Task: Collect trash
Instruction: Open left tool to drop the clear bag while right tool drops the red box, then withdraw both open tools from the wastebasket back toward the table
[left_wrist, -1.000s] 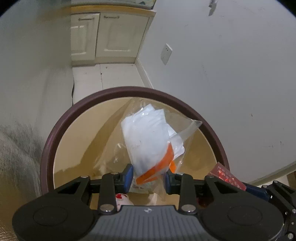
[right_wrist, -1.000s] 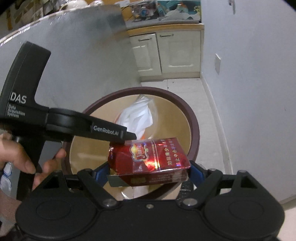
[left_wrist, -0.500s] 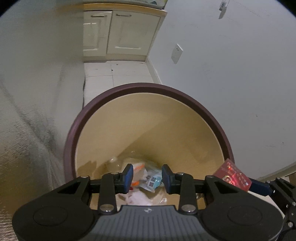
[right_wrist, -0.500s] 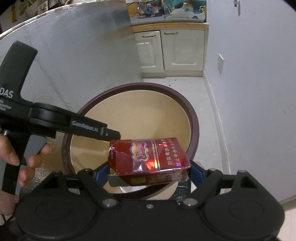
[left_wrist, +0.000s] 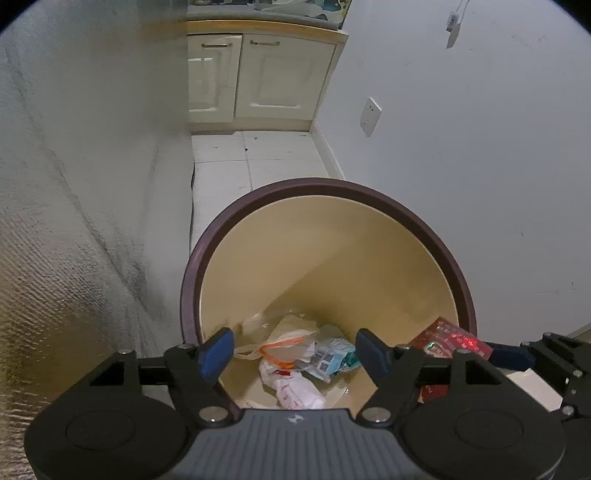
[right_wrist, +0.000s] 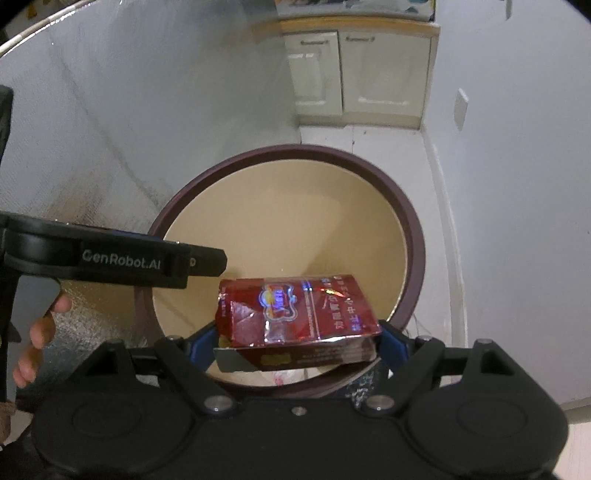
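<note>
A round trash bin with a dark maroon rim (left_wrist: 258, 195) and beige inside stands on the floor; it also shows in the right wrist view (right_wrist: 415, 236). My left gripper (left_wrist: 295, 352) is open and empty above the bin's near left edge. At the bin's bottom lie a clear plastic bag with an orange strip (left_wrist: 284, 341) and other wrappers (left_wrist: 332, 356). My right gripper (right_wrist: 295, 341) is shut on a shiny red cigarette pack (right_wrist: 295, 308) held over the bin's near rim. The pack also shows in the left wrist view (left_wrist: 450, 339).
A silver foil-covered wall (left_wrist: 74, 221) stands close on the left. A white wall with a socket (left_wrist: 370, 115) is on the right. Cream cabinets (left_wrist: 258, 74) stand at the far end of the tiled floor (left_wrist: 255, 155). The person's hand (right_wrist: 40, 332) holds the left gripper.
My left gripper has opened and let go of the plastic bag, which has fallen to the bin's bottom. The left gripper has pulled back to the left. The right gripper still holds the pack.
</note>
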